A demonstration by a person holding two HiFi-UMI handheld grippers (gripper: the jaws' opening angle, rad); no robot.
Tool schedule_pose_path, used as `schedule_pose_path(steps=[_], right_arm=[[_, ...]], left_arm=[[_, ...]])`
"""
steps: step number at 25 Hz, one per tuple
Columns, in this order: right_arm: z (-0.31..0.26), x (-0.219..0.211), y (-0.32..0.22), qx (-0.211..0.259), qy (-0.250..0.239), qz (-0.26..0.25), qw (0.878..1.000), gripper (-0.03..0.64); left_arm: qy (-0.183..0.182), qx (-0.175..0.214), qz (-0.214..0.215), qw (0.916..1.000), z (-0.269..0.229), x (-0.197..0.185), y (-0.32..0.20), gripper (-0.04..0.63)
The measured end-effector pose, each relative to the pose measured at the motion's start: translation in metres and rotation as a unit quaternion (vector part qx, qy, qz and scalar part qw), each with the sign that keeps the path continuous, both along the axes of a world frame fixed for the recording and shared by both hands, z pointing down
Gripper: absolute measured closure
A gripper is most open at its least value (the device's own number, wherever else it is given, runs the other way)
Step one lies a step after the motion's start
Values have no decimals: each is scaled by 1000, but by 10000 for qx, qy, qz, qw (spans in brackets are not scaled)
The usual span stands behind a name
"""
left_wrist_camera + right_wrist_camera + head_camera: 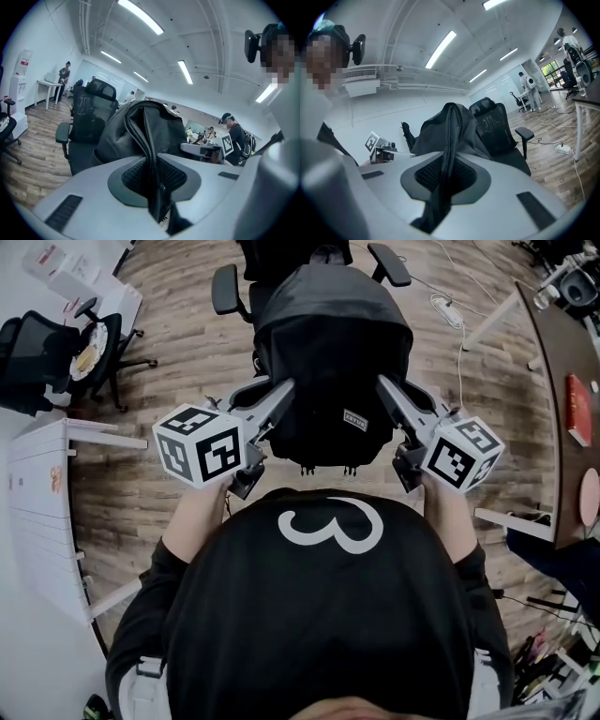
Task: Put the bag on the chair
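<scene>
A black backpack [330, 362] hangs in the air between both grippers, just in front of a black office chair [230, 287] whose armrests show beyond it. My left gripper [272, 424] is shut on the bag's left edge; in the left gripper view a fold of black fabric [151, 154] runs between the pads. My right gripper [392, 401] is shut on the bag's right edge, with a fabric fold [447, 159] pinched between its pads. The chair's backrest [494, 126] stands behind the bag [440, 129] in the right gripper view, and the chair [86, 124] shows left of the bag [140, 129] in the left one.
A second black chair [42, 352] with a plate on it stands at the far left beside a white table [37, 493]. A dark desk [562, 399] with a red book lies at the right. White cables [450, 315] trail over the wooden floor. Other people stand far off.
</scene>
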State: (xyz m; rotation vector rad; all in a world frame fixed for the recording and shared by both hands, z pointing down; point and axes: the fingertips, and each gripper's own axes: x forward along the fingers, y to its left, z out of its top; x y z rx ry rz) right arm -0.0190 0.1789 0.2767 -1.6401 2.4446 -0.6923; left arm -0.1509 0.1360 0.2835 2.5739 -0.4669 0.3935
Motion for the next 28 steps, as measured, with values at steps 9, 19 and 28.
schedule_pose_path(steps=[9,19,28], right_arm=[[0,14,-13,9,23,-50,10000,565],[7,24,-31,-77,-2,119,9999,565],[21,69,-75,-250,12,188,9995,565]], left_arm=[[-25,-21,-31,10000,-1,12,-8,529],[-68,-85,149,9998,5,24,-28,529],[-147,-266,258,9992,22,71,-73,529]])
